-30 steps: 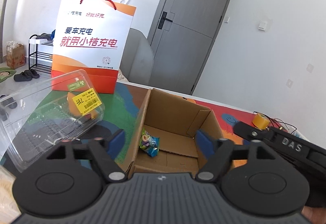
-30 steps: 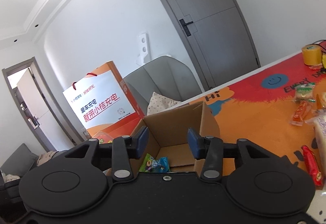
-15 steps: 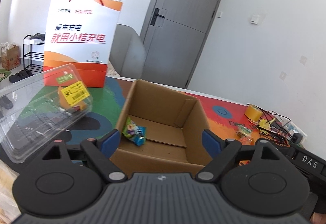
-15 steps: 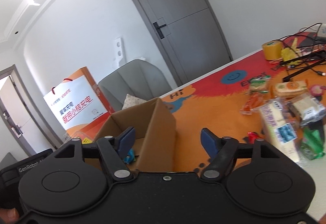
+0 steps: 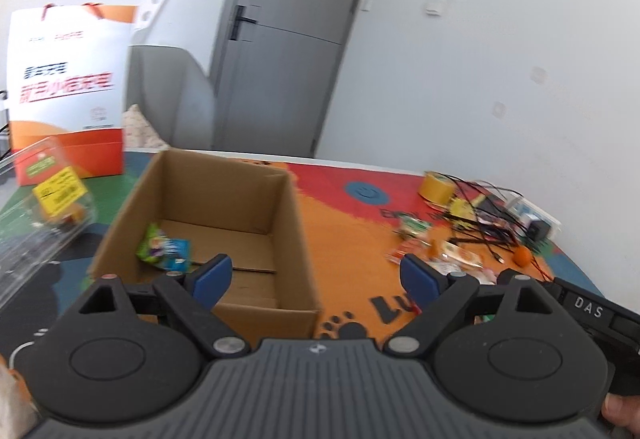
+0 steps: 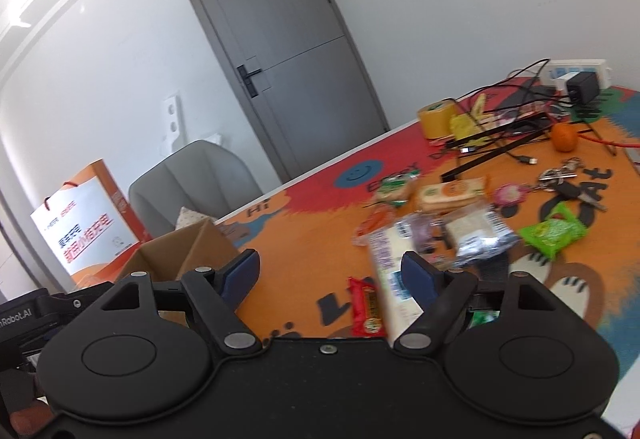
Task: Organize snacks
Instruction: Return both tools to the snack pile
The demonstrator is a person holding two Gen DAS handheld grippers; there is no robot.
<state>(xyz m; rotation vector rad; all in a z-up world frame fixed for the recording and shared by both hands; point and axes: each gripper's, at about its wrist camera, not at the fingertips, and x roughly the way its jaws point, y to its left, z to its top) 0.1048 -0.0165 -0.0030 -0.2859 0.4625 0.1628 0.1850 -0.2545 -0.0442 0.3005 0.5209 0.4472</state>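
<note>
An open cardboard box (image 5: 224, 175) stands on the colourful mat, holding one green and blue snack packet (image 5: 164, 249). My left gripper (image 5: 314, 275) hovers over the box's near right corner; its jaws are opening with nothing between them. In the right wrist view the box (image 6: 192, 247) lies at the left. My right gripper (image 6: 330, 273) points at a pile of loose snacks, its jaws opening and empty: a red bar (image 6: 366, 309), a white packet (image 6: 390, 259), a silver packet (image 6: 478, 235), a biscuit pack (image 6: 450, 193) and a green packet (image 6: 554, 231).
A clear plastic clamshell (image 5: 44, 207) lies left of the box, with an orange and white paper bag (image 5: 68, 91) and a grey chair (image 5: 168, 95) behind. A tape roll (image 6: 434, 117), tangled cables (image 6: 512, 127), an orange fruit (image 6: 564, 137), keys (image 6: 560, 175) and a power strip (image 6: 580, 73) crowd the far right.
Both views have swung to the right, so the box slid leftward and the snack pile came into sight. The right jaws have spread much wider; the left ones widened a little.
</note>
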